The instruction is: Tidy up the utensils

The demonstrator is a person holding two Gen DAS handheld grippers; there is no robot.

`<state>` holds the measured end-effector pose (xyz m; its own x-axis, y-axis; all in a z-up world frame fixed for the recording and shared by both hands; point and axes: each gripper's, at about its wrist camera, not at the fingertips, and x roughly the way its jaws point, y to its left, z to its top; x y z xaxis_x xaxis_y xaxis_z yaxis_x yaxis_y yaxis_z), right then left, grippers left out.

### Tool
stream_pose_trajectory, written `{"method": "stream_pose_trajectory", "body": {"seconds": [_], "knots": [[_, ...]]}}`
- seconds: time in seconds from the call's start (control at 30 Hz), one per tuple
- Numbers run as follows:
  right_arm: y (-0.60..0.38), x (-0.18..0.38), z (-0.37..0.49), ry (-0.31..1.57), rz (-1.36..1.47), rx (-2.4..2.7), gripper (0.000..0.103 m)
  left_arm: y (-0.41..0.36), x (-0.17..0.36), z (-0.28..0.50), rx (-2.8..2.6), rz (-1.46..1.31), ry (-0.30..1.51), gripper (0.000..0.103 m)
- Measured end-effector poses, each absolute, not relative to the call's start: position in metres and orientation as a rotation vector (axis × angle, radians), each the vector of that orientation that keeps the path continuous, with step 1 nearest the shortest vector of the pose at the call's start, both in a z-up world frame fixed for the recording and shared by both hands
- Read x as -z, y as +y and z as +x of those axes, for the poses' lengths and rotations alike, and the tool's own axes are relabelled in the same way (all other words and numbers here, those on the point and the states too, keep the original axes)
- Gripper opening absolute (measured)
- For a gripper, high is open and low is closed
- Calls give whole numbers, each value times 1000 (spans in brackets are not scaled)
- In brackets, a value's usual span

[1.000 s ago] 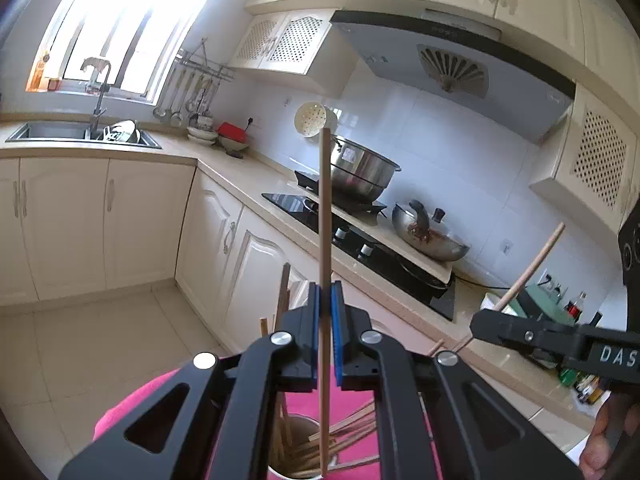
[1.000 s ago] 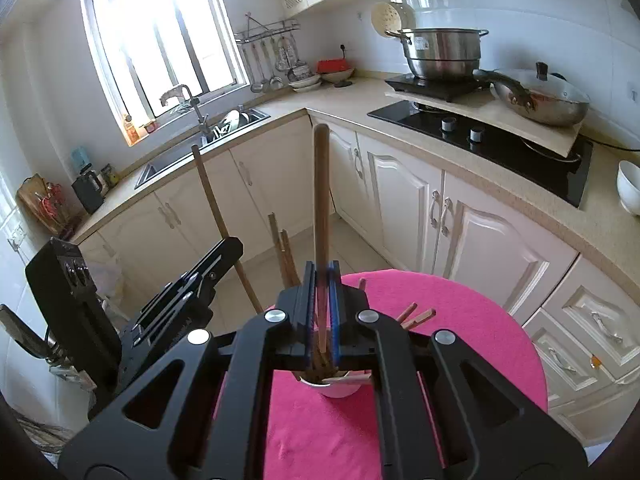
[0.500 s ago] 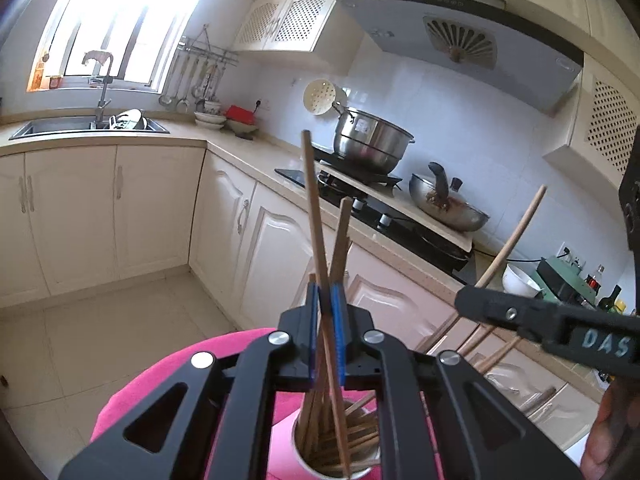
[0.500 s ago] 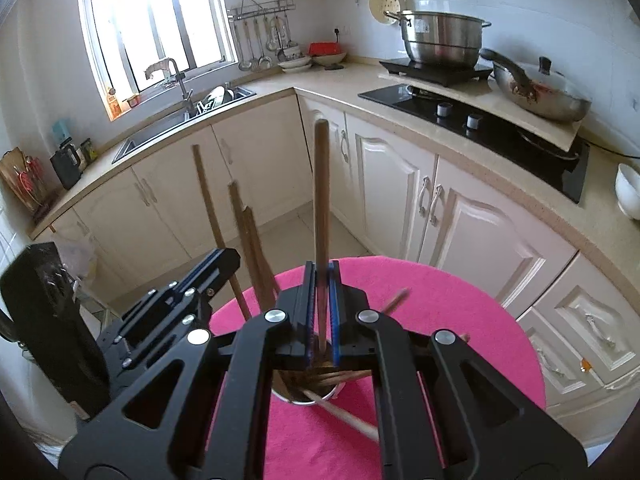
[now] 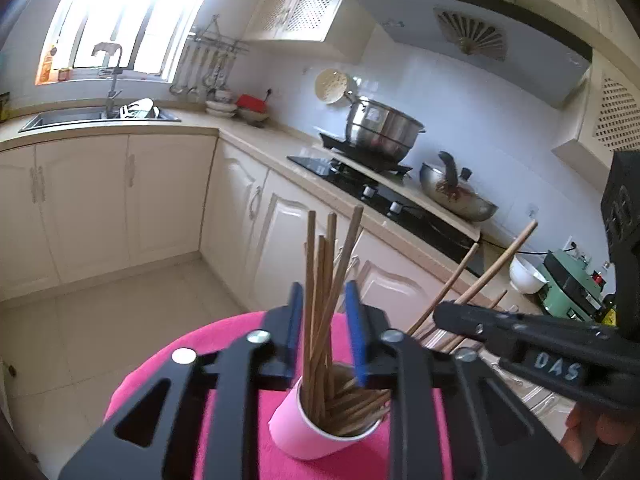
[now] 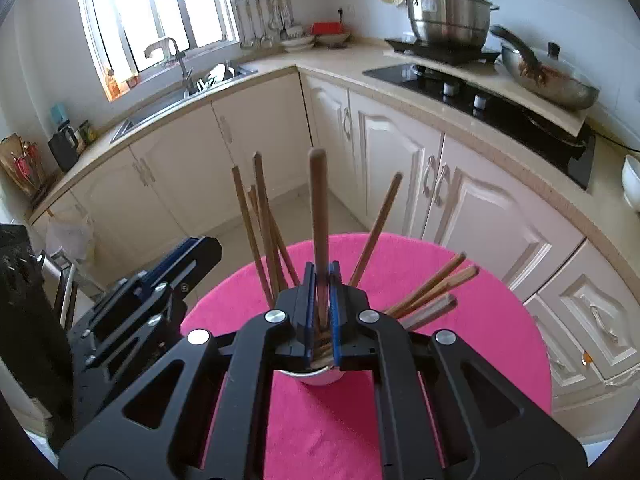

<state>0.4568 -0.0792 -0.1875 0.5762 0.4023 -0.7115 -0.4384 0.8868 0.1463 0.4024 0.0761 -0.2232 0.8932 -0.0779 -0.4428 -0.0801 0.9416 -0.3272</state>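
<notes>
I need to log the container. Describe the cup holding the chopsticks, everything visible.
The cup looks like a pale paper cup, tinted pink by the pink cloth it stands on. It stands upright with its round mouth open. Many wooden chopsticks stand and lean in it, fanning over the rim. The left gripper sits open above it. In the right wrist view, only its rim shows.

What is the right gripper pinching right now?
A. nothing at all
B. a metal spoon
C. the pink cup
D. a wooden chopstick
D: in the right wrist view the right gripper has its blue pads pressed on one upright wooden chopstick, above the cup on the pink cloth.
</notes>
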Motion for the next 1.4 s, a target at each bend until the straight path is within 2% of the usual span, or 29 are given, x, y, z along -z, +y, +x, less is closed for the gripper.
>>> {"method": "stream_pose_trajectory", "body": {"seconds": [0.03, 0.07, 0.1, 0.13, 0.2, 0.23, 0.3, 0.63, 0.93, 1.4], "knots": [[-79, 188, 456, 826, -42, -495, 8, 76, 221, 401, 0, -348, 473, 26], [-80, 188, 455, 830, -35, -495, 8, 77, 218, 397, -6, -345, 479, 32], [-80, 187, 455, 834, -28, -497, 11, 77, 215, 395, -13, -340, 484, 38], [-82, 186, 454, 835, -16, -501, 14, 77, 211, 390, -17, -337, 487, 39], [-84, 180, 449, 826, -1, -511, 42, 78, 205, 382, -36, -341, 486, 47], [-85, 175, 446, 810, 0, -511, 48, 79, 201, 377, -50, -341, 492, 48], [-88, 166, 439, 789, 4, -520, 48, 81, 194, 368, -68, -344, 501, 54], [-106, 107, 376, 669, -34, -545, 52, 75, 139, 292, -214, -207, 540, 61], [-114, 49, 270, 537, -78, -525, 61, 71, 74, 221, -203, -165, 500, 65], [-112, -9, 78, 406, -25, -417, 73, 65, -8, 45, -110, -57, 373, 77]]}}
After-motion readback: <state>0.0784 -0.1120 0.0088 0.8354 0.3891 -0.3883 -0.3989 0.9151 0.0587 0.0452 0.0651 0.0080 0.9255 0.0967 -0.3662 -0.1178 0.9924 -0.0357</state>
